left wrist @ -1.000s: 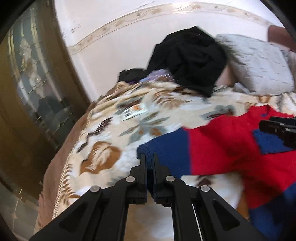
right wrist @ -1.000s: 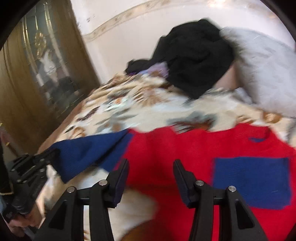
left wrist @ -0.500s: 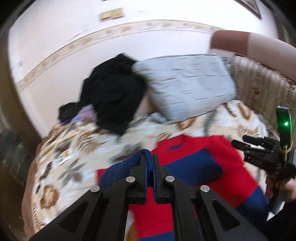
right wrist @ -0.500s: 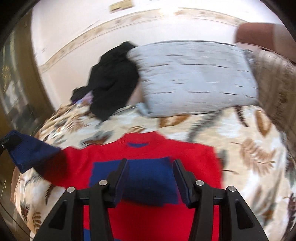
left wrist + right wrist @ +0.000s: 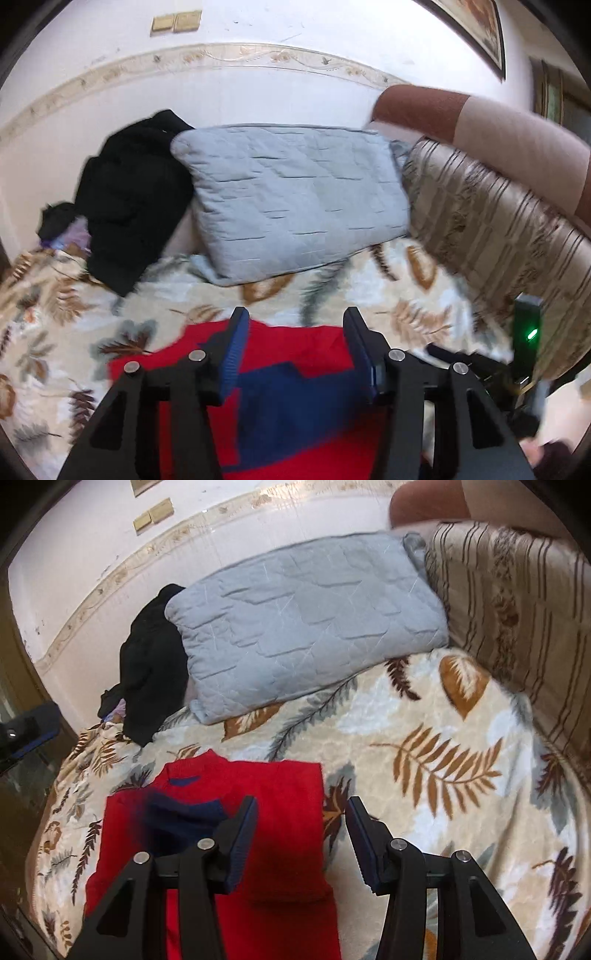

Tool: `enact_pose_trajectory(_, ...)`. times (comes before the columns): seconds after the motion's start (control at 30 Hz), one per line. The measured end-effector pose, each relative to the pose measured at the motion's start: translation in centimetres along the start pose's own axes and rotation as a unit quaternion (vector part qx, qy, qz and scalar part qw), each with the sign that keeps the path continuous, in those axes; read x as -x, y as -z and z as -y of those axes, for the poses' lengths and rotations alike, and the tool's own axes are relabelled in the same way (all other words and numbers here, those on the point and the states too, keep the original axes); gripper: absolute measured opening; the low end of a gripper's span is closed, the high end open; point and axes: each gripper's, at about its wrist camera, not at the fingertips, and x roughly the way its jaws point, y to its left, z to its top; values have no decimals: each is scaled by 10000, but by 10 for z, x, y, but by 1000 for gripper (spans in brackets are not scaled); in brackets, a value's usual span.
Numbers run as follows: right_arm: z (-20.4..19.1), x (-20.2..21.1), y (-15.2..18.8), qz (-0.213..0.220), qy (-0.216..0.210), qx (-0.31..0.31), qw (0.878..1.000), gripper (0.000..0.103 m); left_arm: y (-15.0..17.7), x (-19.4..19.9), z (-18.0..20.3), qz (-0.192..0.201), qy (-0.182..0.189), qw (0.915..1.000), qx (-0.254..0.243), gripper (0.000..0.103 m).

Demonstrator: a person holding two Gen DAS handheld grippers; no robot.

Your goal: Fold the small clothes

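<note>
Bed: a leaf-print blanket (image 5: pixel 424 760) covers it, filling the middle and right of the right wrist view.
Pillow: a grey quilted pillow (image 5: pixel 295 627) leans at the head of the bed, upper centre.
Black clothes: a dark heap (image 5: pixel 151 664) sits just left of the pillow, touching it.
Striped cushion: a beige striped cushion (image 5: pixel 517 609) stands at the upper right.
Sweater: the red sweater (image 5: pixel 266 812) lies flat on the blanket at lower left, with a blue sleeve (image 5: pixel 177 823) folded across its chest.
Left tongs: the left tongs (image 5: pixel 295 347) gape wide above the sweater (image 5: pixel 295 339), gripping nothing.
Right tongs: the right tongs (image 5: pixel 301 827) stand wide apart and empty, over the sweater's right edge.
</note>
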Motion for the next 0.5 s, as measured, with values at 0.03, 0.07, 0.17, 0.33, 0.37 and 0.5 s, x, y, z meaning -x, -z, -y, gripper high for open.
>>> enact_pose_trajectory(0.03,-2,-4,0,-37,-50,38,10000,54,4,-2,-7,-47,-215,9997,-70,54)
enact_pose_trajectory(0.07,-4,-6,0,-77,-110,58,9999,54,12,-6,-18,-147,-545,9983,-157,54)
enact_pose_trajectory(0.17,-12,-17,2,-262,-271,85,9993,58,36,-23,-46,-572,-1405,9875,-425,54)
enact_pose_trajectory(0.33,-13,-40,7,-658,-199,8,9976,58,86,-39,-106,-1140,-2291,9657,-452,54)
enact_pose_trajectory(0.37,-12,-47,9,-767,-118,-14,9970,58,92,-39,-115,-1199,-2338,9642,-351,54)
enact_pose_trajectory(0.5,-11,-74,21,-1116,116,-13,9937,58,124,-46,-153,-1407,-2543,9566,215,54)
